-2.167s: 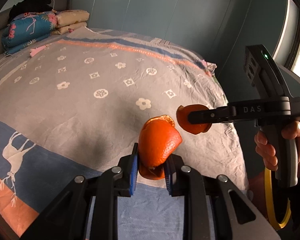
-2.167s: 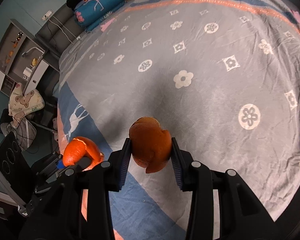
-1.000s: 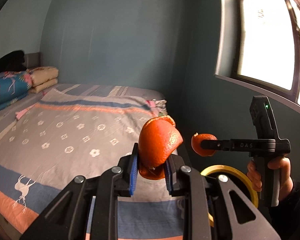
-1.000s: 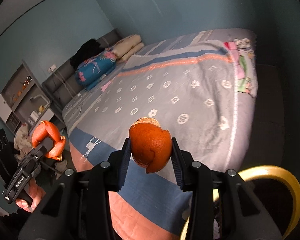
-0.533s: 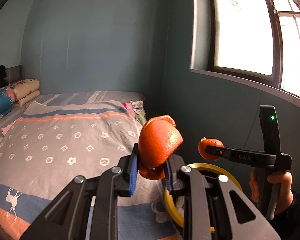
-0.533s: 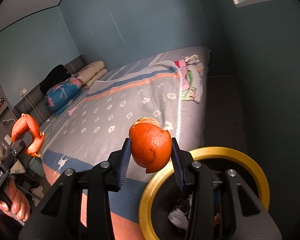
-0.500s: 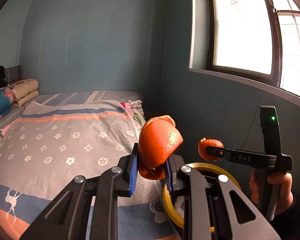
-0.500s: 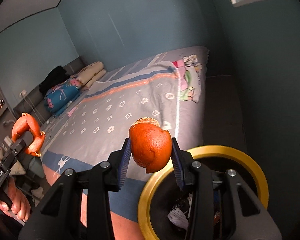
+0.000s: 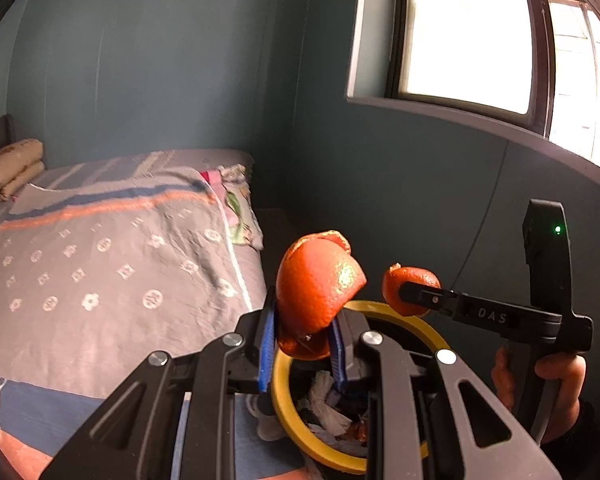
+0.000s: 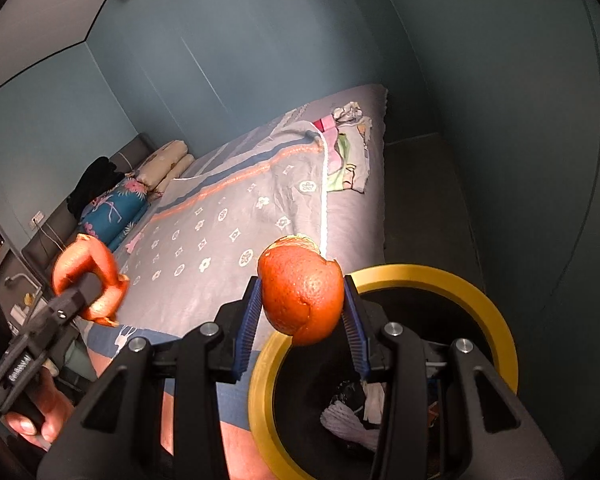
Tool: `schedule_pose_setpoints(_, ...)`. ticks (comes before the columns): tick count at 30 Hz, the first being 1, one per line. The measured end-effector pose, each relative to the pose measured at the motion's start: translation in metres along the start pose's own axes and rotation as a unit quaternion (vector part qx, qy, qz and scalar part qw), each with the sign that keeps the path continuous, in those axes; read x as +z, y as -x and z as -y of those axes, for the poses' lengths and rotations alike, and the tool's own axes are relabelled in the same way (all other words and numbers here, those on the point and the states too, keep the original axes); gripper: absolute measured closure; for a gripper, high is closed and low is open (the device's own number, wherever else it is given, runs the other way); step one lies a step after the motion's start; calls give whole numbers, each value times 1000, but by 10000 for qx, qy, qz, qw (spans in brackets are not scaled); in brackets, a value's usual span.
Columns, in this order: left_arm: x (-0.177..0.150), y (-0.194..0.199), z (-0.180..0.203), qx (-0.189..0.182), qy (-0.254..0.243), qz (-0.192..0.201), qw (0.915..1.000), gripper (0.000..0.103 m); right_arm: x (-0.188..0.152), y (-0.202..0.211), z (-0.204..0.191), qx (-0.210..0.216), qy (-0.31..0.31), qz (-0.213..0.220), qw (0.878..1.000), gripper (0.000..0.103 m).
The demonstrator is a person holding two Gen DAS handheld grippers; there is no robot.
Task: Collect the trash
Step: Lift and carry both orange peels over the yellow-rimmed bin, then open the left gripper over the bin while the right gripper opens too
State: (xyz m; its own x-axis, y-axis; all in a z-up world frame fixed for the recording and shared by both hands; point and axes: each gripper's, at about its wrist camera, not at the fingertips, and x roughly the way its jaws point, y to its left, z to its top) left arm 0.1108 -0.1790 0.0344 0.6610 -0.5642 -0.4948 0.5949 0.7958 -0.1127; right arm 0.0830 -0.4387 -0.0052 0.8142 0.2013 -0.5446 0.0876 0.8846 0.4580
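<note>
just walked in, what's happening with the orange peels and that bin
A person holds a gripper in each hand, each clamped on orange peel. The left gripper grips one piece of peel, the right gripper another piece. Both hang at the yellow-rimmed trash bin beside the bed; neither is dropped yet.

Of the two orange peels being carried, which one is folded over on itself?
The left gripper's peel, pinched low with a flap bent over above; the right gripper's peel is a rounded, cup-shaped piece.
</note>
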Motion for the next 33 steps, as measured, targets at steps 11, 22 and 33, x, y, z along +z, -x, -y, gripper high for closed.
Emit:
schedule_pose_setpoints(11,-27,-59,26,-391,-58,-658,9970,82,-12,-9,37,-96,-430,-122,9990,64)
schedule_pose_setpoints(22,-43,-88,14,-410,190,-1054,9934,77,-20,-22,49,-124,-610,-272,9977,63)
schedule_pose_setpoints(33,-32,-57,-8,-423,456,-709,9955,55,-14,-16,46,-270,-720,-99,9970,57)
